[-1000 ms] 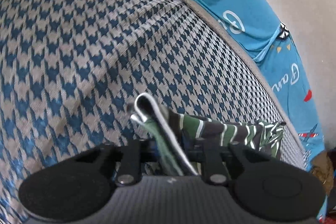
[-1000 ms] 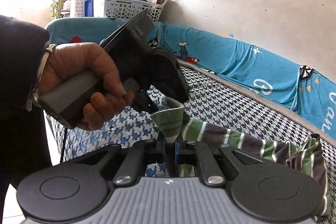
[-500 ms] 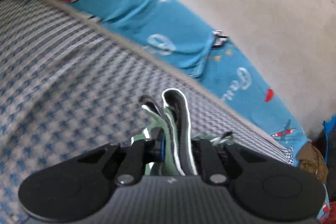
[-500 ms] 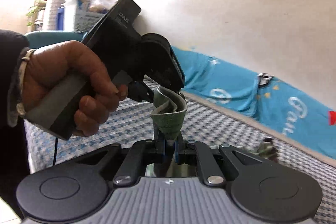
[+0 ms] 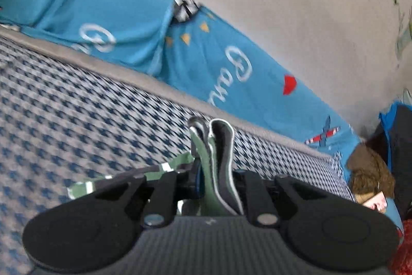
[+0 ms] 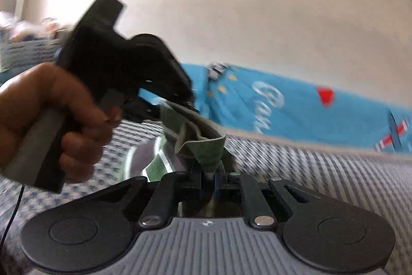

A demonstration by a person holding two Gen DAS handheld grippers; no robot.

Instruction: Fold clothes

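A green, grey and white striped garment (image 5: pixel 216 159) is pinched in both grippers above the houndstooth mattress (image 5: pixel 77 115). My left gripper (image 5: pixel 215 172) is shut on a bunched fold of it, and a striped tail trails off to the left. In the right wrist view my right gripper (image 6: pixel 209 172) is shut on a green edge of the same garment (image 6: pixel 203 146). The left gripper (image 6: pixel 180 105), held by a person's hand (image 6: pixel 51 117), grips the cloth just above and to the left of it. The rest of the garment is hidden below the gripper bodies.
A blue printed sheet (image 5: pixel 206 61) runs along the far side of the mattress against a pale wall (image 6: pixel 257 4). A brown plush item (image 5: pixel 370 172) and dark bundle (image 5: pixel 399 146) lie at the right. A white basket (image 6: pixel 20 50) stands far left.
Both grippers have lifted and tilted up with the garment: the view swung from the mattress toward the wall. The long striped part once stretched to the right has dropped out of sight.
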